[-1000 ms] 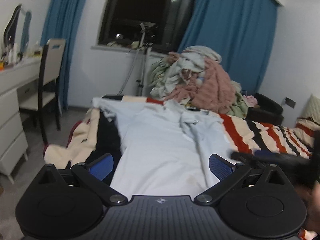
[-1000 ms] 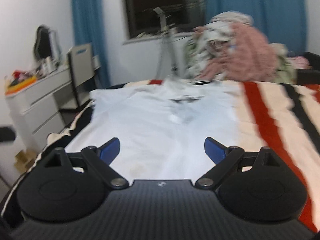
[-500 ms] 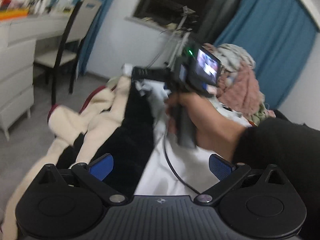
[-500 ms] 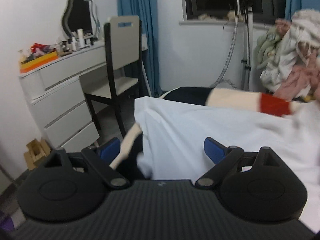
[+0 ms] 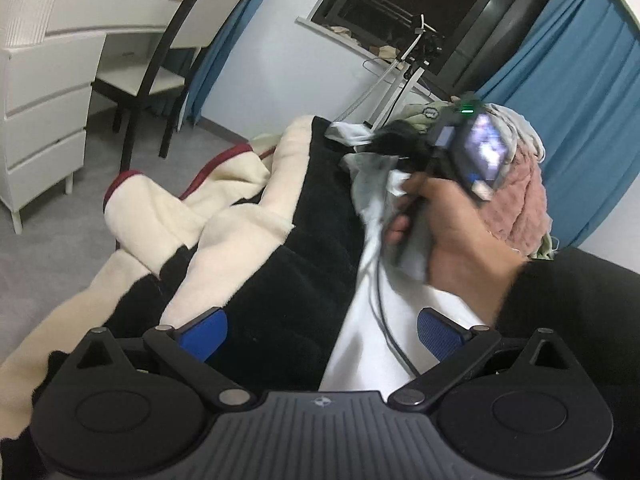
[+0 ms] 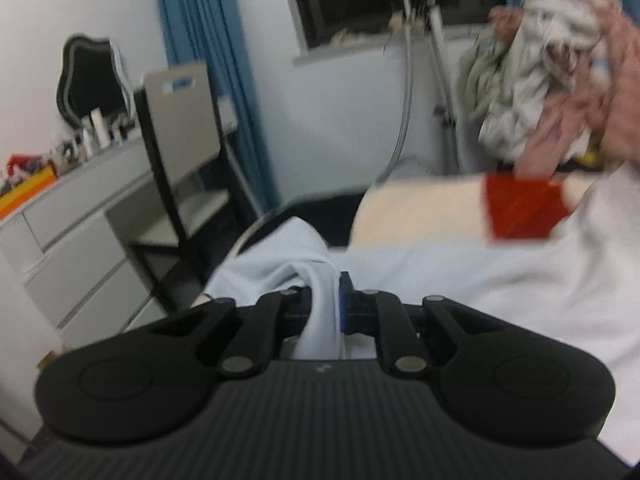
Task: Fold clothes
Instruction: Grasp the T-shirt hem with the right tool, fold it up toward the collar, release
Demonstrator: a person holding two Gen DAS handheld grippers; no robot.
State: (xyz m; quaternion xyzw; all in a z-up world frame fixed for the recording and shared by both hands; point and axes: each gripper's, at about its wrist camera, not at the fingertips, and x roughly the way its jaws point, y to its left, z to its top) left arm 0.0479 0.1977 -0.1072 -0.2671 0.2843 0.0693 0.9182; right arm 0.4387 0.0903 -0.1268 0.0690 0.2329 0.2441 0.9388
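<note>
A pale blue-white shirt (image 6: 480,280) lies spread on the bed. My right gripper (image 6: 334,308) is shut on a bunched fold of the shirt near its far left corner. In the left wrist view the same shirt (image 5: 360,344) runs along a black and cream blanket (image 5: 280,272). A hand (image 5: 448,224) in a black sleeve holds the right gripper's handle over the shirt's far end. My left gripper (image 5: 320,330) hangs open above the blanket and the shirt's near edge, with nothing between its blue pads.
A heap of unfolded clothes (image 6: 560,80), pink and pale, sits at the bed's far end by the blue curtains. A white dresser (image 5: 36,92) and a chair (image 5: 168,68) stand left of the bed. A tripod (image 5: 400,76) stands under the dark window.
My right gripper has gone from open to shut on the shirt's far left corner. The left gripper has swung left and down toward the blanket edge and stays open.
</note>
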